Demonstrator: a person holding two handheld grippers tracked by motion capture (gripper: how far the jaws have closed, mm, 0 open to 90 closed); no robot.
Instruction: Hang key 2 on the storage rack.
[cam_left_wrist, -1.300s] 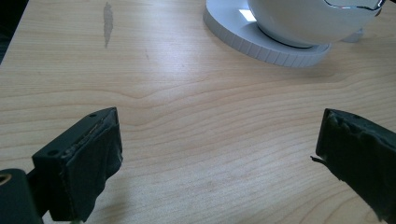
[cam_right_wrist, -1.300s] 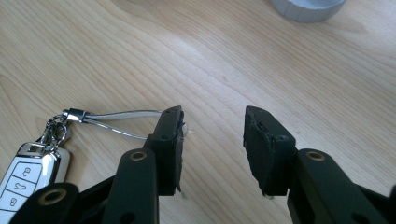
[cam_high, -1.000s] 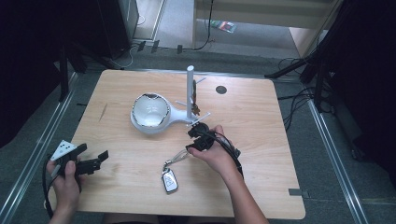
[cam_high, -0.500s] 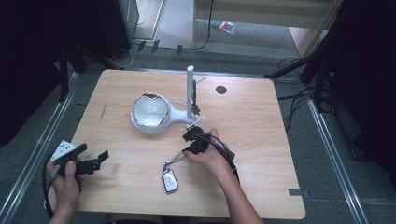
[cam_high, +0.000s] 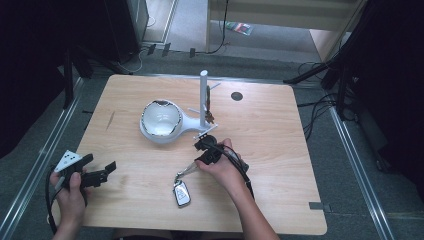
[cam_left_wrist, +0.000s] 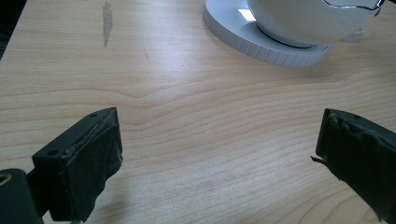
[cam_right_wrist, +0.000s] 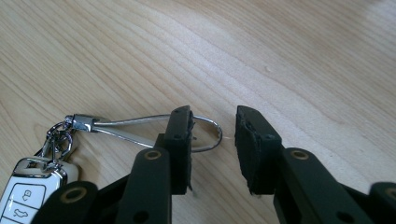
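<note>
A white car key fob lies on the wooden table, near its front edge. A thin wire loop runs up from the fob's ring. My right gripper is down at that loop. In the right gripper view, the gripper is open, its jaws a little apart on either side of the wire loop's rounded end. The key fob is at the lower left of that view. My left gripper is held open over the table's front left part, and nothing is between its jaws.
A white bowl sits on a round white base behind the fob. Joined to the base is an upright white post, with a small dark item hanging on it. A dark round hole marks the tabletop at the back.
My right gripper has moved from beside the post's foot toward the near left and down to the wire loop. The left gripper and the fob have stayed put.
</note>
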